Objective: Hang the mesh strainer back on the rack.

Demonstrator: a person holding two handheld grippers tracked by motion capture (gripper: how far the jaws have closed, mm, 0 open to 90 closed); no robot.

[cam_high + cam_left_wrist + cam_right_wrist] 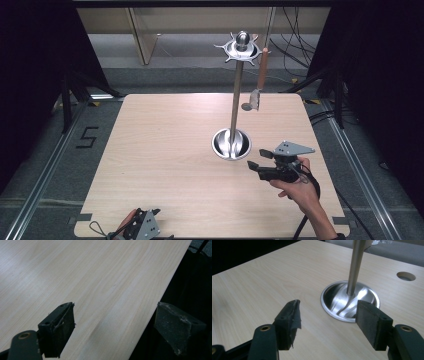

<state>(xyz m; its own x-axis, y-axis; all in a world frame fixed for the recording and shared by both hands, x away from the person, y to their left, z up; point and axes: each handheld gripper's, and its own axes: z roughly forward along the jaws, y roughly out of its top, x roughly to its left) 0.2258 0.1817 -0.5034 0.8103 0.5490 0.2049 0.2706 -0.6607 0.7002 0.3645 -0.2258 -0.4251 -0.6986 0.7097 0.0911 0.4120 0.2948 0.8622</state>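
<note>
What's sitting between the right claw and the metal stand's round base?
Nothing: bare wooden table separates the open right claw from the stand's base, as the right gripper view shows; the high view agrees.

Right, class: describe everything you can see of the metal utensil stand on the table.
The metal utensil stand looks like polished steel: a round dished base sitting on the wooden table, a slim upright pole, and a hooked disc with a ball knob on top. One wooden-handled utensil hangs from a hook. The right gripper is beside the base, apart from it.
</note>
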